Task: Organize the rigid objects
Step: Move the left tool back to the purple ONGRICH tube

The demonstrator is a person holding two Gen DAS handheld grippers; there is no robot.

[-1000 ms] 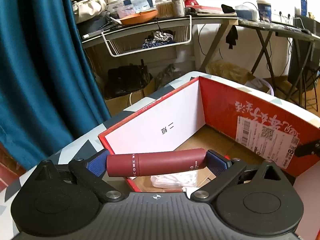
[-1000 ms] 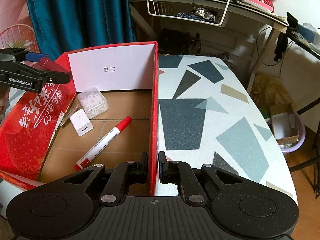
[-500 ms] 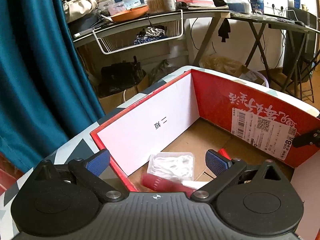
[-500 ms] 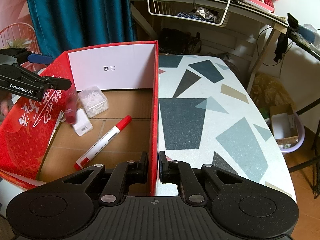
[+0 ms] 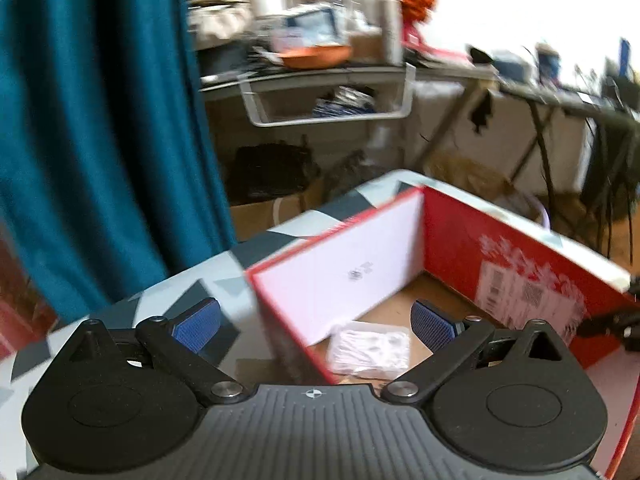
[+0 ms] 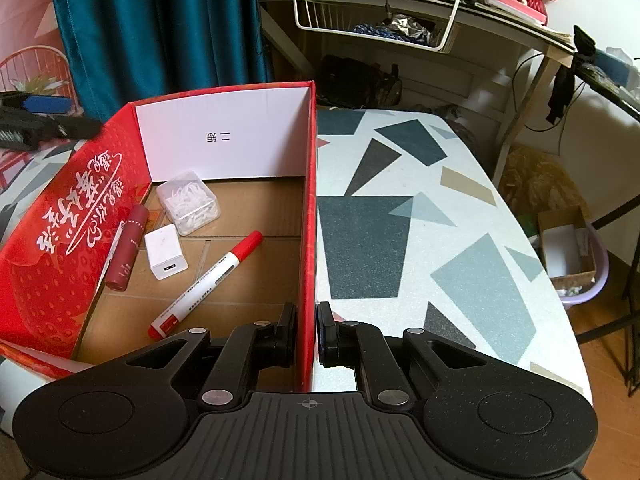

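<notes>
A red cardboard box (image 6: 308,208) stands open on the patterned table (image 6: 440,208). Inside lie a dark red tube (image 6: 127,246), a white charger block (image 6: 165,251), a red-capped marker (image 6: 208,282) and a clear case of white bits (image 6: 188,202). My right gripper (image 6: 307,334) is shut on the box's right wall near its front end. My left gripper (image 5: 314,320) is open and empty above the box's left wall; it shows in the right wrist view at far left (image 6: 44,122). The left wrist view is blurred and shows the box (image 5: 500,248) and the clear case (image 5: 370,347).
A teal curtain (image 6: 160,28) hangs behind the table. A cluttered desk with a white wire basket (image 6: 376,20) stands at the back. A purple tub with a cardboard box (image 6: 568,252) sits on the floor to the right.
My left gripper opened and dropped the dark red tube into the box, where it now lies by the left wall. The left gripper then pulled back leftwards. My right gripper kept its hold.
</notes>
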